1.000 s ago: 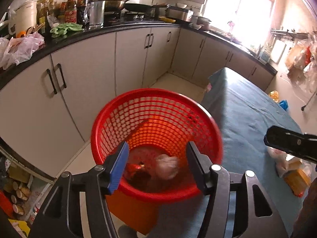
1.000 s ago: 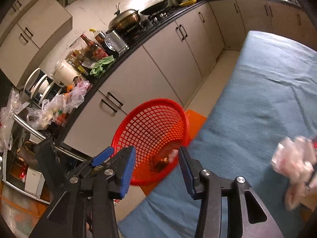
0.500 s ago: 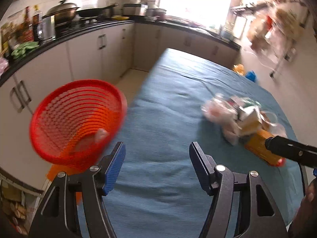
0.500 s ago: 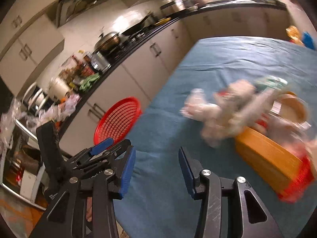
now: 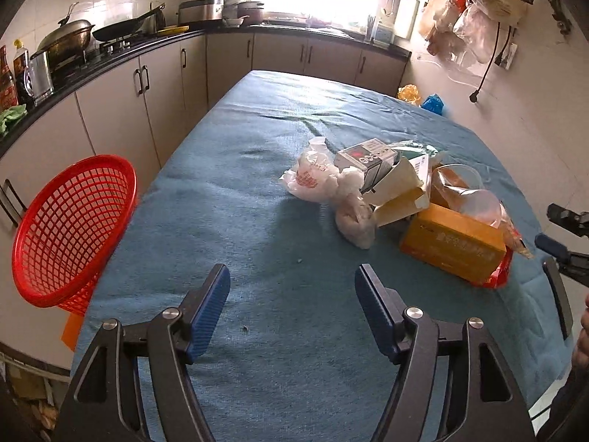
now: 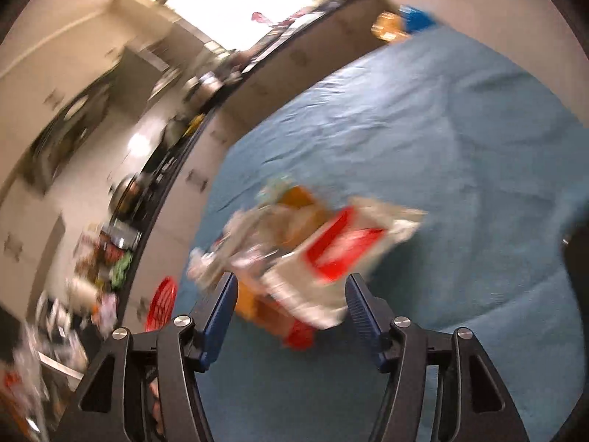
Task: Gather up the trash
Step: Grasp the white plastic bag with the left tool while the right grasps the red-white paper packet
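A heap of trash lies on the blue tablecloth: a white plastic bag, a small grey box, a crumpled wrapper, an orange box and a clear cup. My left gripper hovers short of the heap, its jaws opening and nothing between them. The right wrist view is blurred. There my right gripper is close over the heap, jaws opening, with a red and white packet just beyond its tips and untouched. The red mesh basket stands off the table's left edge.
Grey kitchen cabinets under a black counter with pans and bottles run along the left and back. Plastic bags hang on the right wall. A bright window is at the back. Part of a person's hand shows at the right edge.
Both views have swung away from the red basket and onto the trash heap on the table. Both grippers' jaws stand wider than before. The right view has rolled and blurred.
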A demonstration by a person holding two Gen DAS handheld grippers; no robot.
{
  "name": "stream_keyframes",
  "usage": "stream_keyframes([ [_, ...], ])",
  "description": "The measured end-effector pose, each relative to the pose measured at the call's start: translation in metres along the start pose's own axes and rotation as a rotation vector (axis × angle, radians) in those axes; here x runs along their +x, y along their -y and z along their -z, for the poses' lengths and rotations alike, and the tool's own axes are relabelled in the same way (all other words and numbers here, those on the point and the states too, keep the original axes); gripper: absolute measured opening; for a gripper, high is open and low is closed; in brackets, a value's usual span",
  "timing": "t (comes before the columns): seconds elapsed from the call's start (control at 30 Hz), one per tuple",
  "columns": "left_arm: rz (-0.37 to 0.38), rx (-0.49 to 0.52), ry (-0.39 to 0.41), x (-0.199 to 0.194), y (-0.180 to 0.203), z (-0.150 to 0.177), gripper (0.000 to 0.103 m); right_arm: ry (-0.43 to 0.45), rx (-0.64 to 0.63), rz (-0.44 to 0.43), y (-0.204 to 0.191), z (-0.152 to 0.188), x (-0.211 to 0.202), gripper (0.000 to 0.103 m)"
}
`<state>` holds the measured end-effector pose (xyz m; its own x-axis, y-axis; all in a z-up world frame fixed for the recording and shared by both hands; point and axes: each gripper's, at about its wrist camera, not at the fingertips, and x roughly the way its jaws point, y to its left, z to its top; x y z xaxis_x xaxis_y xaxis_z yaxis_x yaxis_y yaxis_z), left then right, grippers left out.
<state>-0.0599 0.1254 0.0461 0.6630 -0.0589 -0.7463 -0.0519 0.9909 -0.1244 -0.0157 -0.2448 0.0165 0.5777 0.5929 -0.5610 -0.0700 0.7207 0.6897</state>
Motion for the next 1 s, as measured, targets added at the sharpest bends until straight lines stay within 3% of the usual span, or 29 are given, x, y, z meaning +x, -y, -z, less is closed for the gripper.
stream_keyframes([
  [0.2,-0.005,0.010,-0.006,0.002,0.003,0.002,0.069,-0.046,0.127,0.029,0.040,-0.022,0.020,0.066],
  [0.47,-0.002,-0.002,-0.013,0.007,-0.001,-0.001,0.070,-0.081,0.143,0.058,0.036,-0.036,0.063,0.066],
  [0.53,0.002,-0.007,-0.017,0.009,-0.002,-0.003,0.070,-0.107,0.129,0.046,0.030,-0.038,0.074,0.055],
  [0.57,0.001,-0.009,-0.019,0.010,-0.003,-0.004,0.070,-0.116,0.111,0.040,0.025,-0.039,0.077,0.039],
  [0.6,0.000,-0.011,-0.022,0.011,-0.004,-0.006,0.070,-0.121,0.082,0.048,0.020,-0.039,0.079,0.029],
  [0.7,-0.004,-0.020,-0.027,0.015,-0.006,-0.012,0.070,-0.085,-0.005,0.064,0.001,-0.044,0.076,0.018],
  [1.0,-0.008,-0.140,-0.061,0.042,-0.017,-0.054,0.071,0.144,-0.219,-0.042,-0.057,-0.066,0.055,0.016],
])
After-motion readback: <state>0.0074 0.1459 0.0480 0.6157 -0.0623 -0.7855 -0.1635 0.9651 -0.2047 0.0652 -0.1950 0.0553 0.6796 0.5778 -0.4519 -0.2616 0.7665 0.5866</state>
